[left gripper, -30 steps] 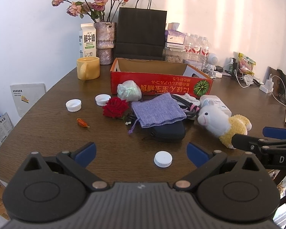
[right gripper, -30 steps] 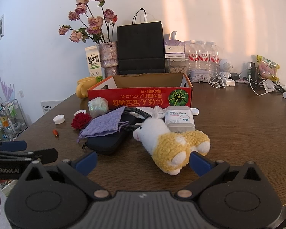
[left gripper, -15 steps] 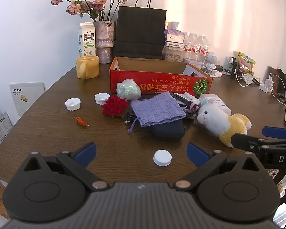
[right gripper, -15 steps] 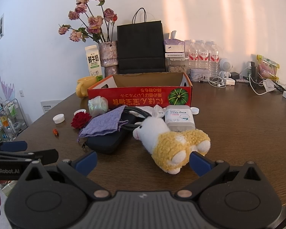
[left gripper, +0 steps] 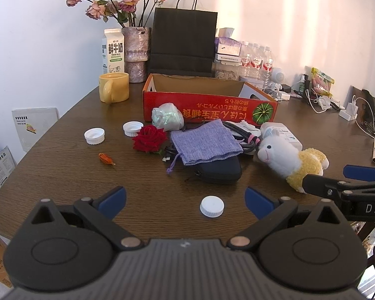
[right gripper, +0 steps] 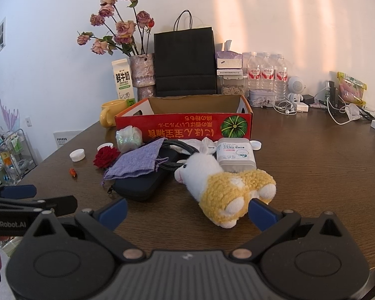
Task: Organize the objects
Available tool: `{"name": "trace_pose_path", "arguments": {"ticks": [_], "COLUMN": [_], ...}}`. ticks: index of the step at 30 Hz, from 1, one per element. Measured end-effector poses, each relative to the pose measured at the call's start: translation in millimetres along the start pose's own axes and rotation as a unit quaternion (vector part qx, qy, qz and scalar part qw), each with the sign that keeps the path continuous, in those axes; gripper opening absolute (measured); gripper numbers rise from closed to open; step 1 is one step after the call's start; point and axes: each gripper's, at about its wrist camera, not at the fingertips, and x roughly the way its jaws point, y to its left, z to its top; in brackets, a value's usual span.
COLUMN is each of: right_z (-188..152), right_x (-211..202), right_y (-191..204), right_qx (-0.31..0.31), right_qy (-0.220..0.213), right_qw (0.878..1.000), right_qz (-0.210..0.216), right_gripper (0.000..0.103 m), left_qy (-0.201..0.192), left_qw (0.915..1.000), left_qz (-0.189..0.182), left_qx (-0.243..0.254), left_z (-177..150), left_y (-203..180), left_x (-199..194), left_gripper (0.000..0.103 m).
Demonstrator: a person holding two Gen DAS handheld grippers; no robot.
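- Two tongs in view, both spread wide and holding nothing: left tongs (left gripper: 185,200) hover low over the near edge of the worktop (left gripper: 62,170); right tongs (right gripper: 187,211) likewise, seen from their own camera
- white bottle cap (left gripper: 212,206) lies flat on the worktop between the left tongs' blue pads, touching neither
- plush alpaca (right gripper: 225,187) lies on its side, feet toward the right tongs; its rear paw sits just beside the right blue pad (right gripper: 261,213); contact cannot be told
- red cardboard box (left gripper: 207,102) stands open farther back, behind the clutter; inside mostly hidden by its front wall
- purple drawstring pouch (left gripper: 205,145) is draped over a dark zip case (left gripper: 220,170); black cable (left gripper: 240,135) emerges from behind the pouch
- red rose head (left gripper: 150,138) sits left of the pouch; crumpled iridescent wrap (left gripper: 167,118) just behind it, against the box front
- two upturned white caps (left gripper: 94,136) lie left of the rose; small orange scrap (left gripper: 106,159) nearer
- white wipes pack (right gripper: 236,153) rests behind the alpaca
- yellow mug (left gripper: 113,87), milk carton (left gripper: 113,51), vase of dried roses (left gripper: 136,50), black paper bag (left gripper: 183,42) line the far side
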Motion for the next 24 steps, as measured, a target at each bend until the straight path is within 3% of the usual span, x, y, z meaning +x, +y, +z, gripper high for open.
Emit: {"name": "trace_pose_path", "arguments": {"ticks": [13, 24], "right_z": [-3.4, -8.4], "right_x": [-1.2, 6.6], "right_y": [0.6, -9.5], "right_qx": [-0.001, -0.011], "right_qy": [-0.001, 0.005], "right_qw": [1.000, 1.000], "right_qz": [-0.001, -0.011], "right_gripper": [0.103, 0.103], "left_qy": [0.002, 0.040], "left_qw": [1.0000, 0.9989], "left_qz": [-0.001, -0.013], "left_qx": [0.001, 0.020], "left_z": [-0.7, -10.8], "left_y": [-0.6, -14.0], "left_x": [0.2, 22.3], "left_gripper": [0.103, 0.101]}}
